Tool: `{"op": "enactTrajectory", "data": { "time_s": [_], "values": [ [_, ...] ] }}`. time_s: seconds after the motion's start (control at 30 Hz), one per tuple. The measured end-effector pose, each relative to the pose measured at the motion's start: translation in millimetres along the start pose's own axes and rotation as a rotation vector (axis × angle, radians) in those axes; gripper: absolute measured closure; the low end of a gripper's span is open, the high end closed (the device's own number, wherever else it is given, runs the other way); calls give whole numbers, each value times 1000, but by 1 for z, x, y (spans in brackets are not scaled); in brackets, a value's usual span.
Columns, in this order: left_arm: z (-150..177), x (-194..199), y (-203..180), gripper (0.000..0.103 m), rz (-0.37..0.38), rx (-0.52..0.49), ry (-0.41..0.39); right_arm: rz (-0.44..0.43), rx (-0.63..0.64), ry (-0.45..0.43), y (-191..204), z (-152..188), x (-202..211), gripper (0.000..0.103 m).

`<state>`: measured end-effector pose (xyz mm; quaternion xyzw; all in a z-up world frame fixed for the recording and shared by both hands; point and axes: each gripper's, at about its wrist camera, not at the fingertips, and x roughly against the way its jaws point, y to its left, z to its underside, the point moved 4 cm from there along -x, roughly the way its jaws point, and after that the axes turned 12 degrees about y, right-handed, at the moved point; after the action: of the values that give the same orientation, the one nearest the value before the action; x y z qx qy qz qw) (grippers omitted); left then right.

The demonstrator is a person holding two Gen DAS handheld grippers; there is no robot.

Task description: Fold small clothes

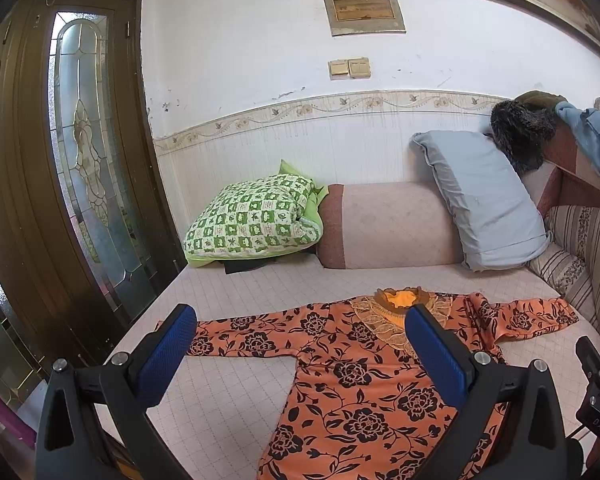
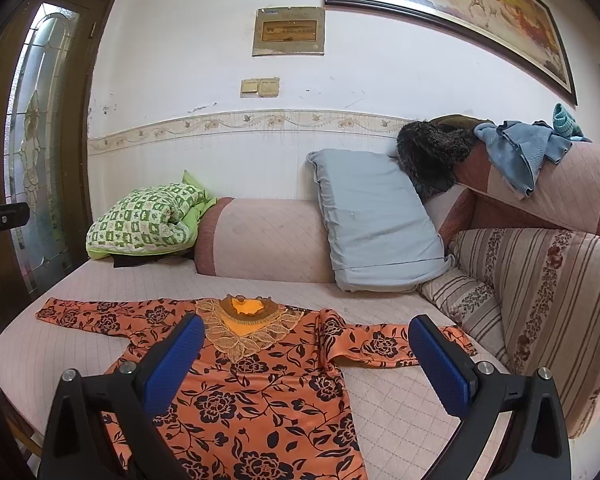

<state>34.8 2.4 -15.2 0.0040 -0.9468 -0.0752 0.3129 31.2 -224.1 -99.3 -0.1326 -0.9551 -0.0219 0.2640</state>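
Lying flat on the quilted bed cover is the orange floral top, front up, collar toward the bolster, both sleeves stretched out sideways. I am holding my left gripper and my right gripper above its body, each spread wide and gripping nothing. The fabric looks slick, so I am judging that a shallow pinch could slip off, or that my blue pads could catch the bed cover along with the sleeve and drag it. The right sleeve is ending close to the striped cushion, leaving little room there; the left sleeve is reaching near the bed's edge by the glass door. Between collar and bolster, open bed is offering room. The grey pillow and green quilt are sitting well apart from the top.
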Motion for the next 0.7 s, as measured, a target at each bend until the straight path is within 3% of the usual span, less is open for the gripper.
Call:
{"op": "enactTrajectory", "data": {
  "time_s": [0.7],
  "values": [
    [6, -9, 0, 0, 6, -3, 20, 2, -11, 30, 2, 3, -6, 0]
  ]
}}
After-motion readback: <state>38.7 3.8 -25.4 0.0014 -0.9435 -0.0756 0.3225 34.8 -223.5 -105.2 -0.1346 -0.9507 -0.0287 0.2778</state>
